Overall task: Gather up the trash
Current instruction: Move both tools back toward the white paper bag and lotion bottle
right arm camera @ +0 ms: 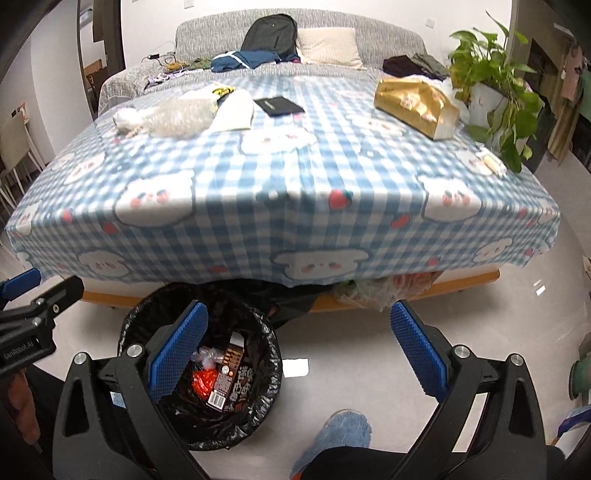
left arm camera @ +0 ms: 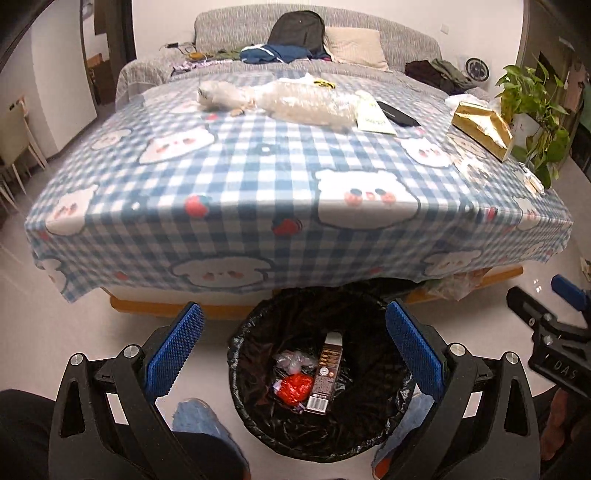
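A round bin lined with a black bag [left arm camera: 258, 328] [right arm camera: 147, 306] stands on the floor before the table. Inside lie a brown snack box [left arm camera: 325, 376] [right arm camera: 231, 376], a red wrapper [left arm camera: 293, 387] [right arm camera: 202, 381] and clear plastic [left arm camera: 295, 360]. My left gripper [left arm camera: 295, 321] hangs open over the bin, empty. My right gripper [right arm camera: 299, 319] is open and empty, to the right of the bin above the floor. On the table's far side lie a clear plastic wrap bundle [left arm camera: 295, 103] [right arm camera: 173, 116] and white paper [left arm camera: 373, 116] [right arm camera: 234, 110].
The table carries a blue checked cloth [left arm camera: 258, 177] [right arm camera: 295, 184], a black wallet [left arm camera: 397, 114] [right arm camera: 279, 105] and a gold tissue box [left arm camera: 482, 127] [right arm camera: 415, 103]. A potted plant [right arm camera: 491, 81] stands at the right. A sofa with a backpack [left arm camera: 297, 29] is behind. A blue slipper [right arm camera: 343, 432] is below.
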A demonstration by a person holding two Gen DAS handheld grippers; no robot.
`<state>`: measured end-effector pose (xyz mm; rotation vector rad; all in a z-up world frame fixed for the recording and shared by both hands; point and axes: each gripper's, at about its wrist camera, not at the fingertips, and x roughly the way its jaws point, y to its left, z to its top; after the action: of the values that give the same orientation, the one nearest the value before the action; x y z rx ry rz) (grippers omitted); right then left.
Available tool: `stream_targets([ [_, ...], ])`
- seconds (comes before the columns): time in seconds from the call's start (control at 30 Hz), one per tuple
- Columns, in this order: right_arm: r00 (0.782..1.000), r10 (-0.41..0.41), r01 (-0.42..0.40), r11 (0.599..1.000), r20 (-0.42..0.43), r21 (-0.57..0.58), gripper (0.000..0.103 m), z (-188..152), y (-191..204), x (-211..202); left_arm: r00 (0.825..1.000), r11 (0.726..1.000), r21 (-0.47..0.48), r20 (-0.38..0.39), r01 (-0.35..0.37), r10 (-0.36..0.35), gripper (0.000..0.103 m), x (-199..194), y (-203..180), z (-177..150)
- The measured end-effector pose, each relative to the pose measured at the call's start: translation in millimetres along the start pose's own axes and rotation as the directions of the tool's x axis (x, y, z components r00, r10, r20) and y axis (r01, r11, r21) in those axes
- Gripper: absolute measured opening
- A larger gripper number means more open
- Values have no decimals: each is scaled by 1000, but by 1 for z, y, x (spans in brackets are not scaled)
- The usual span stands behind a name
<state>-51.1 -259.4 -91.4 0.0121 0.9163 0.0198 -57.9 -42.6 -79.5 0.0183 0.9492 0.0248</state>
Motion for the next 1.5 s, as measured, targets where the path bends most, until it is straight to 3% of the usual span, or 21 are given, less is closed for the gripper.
stream_targets([
  [0.33,999,18,-18,1000,44,9,95,28,7,-11,1000,1000,-29,11,-4,4,97,-6,20,22],
  [0.67,997,45,-44,999,70,-18,95,78,17,-4,999,999,-35,31,-20,21,97,3,37,75],
  [0.9,996,76,-74,996,54,-38,95,117,35,16,999,999,-42,18,-27,27,97,18,53,116],
  [1.2,994,98,-95,993,51,-66,95,169,50,44,996,993,-76,9,-86,87,97,48,87,174],
  [1.5,994,106,-106,994,13,-16,95,227,50,94,993,988,-95,-18,-121,120,97,95,108,232],
])
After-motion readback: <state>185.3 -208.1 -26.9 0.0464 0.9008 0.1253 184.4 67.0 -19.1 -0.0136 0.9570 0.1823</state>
